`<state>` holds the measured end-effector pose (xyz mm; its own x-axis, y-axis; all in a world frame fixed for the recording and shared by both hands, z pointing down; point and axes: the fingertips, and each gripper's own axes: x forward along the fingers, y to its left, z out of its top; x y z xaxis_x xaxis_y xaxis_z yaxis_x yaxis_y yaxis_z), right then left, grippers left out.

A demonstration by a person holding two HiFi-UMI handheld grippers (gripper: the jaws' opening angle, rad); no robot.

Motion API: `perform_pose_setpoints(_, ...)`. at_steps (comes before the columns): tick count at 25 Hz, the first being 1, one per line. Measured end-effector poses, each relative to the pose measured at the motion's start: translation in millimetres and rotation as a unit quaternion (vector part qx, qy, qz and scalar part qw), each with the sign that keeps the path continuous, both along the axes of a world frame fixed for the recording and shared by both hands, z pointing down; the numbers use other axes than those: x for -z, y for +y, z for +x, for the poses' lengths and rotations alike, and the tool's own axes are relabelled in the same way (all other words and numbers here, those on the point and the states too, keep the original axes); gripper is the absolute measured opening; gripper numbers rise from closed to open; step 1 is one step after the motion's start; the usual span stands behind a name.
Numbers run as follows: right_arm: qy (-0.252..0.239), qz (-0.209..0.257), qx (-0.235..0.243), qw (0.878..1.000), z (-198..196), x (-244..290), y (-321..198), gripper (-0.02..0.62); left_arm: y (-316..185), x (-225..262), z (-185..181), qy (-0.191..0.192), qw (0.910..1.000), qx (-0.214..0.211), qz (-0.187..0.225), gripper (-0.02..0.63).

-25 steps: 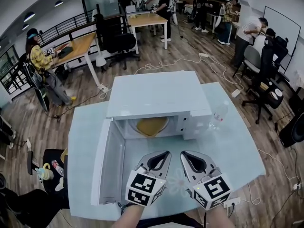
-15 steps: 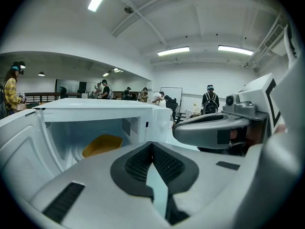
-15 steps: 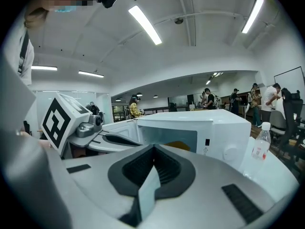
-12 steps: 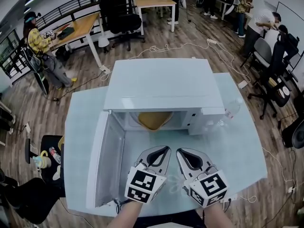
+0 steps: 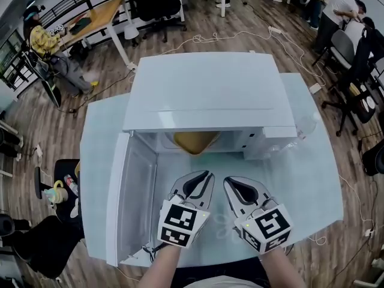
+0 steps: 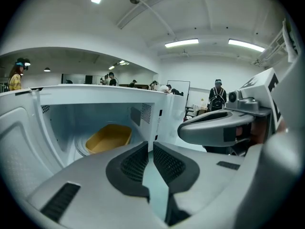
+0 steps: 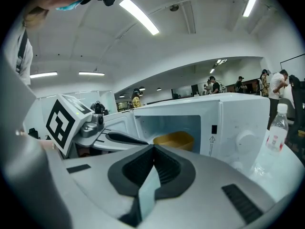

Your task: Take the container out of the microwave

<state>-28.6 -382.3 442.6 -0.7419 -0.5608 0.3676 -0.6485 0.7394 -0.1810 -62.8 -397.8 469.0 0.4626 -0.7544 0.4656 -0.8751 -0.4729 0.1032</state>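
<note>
The left gripper (image 5: 206,176) and the right gripper (image 5: 230,182) are held side by side, close but not touching. Both point forward and slightly downward, with the tips angled a little toward each other. Each gripper's jaws are closed together with nothing between the pads. The left marker cube (image 5: 178,222) and the right marker cube (image 5: 268,228) sit at the rear, faces upward. The left forearm (image 5: 161,269) and the right forearm (image 5: 277,270) extend behind them.

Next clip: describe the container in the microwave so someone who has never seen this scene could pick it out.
A white microwave stands mid-table, its door swung open to the left. Inside the cavity sits the container, a shallow tub with rounded corners. It is the only mustard-yellow thing there; the clear bottle stands outside, at the microwave's right.
</note>
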Motion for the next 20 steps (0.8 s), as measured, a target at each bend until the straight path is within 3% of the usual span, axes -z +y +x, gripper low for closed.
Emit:
perform_pose_setpoints(7, 0.004, -0.016, -0.006, 1.000, 3, -15, -17, 0.011, -26, -14, -11, -0.036, 0.9993, 0.007, -0.004, 0.018)
perform_pose_setpoints(11, 0.003, -0.029, -0.014, 0.999, 5, -24, -23, 0.011, -35, -23, -13, -0.052, 0.9986, 0.009, -0.008, 0.101)
perform_pose_setpoints(20, 0.003, -0.055, -0.017, 0.998, 5, -37, -25, 0.011, -62, -43, -33, -0.145, 0.9893, 0.014, 0.005, 0.101)
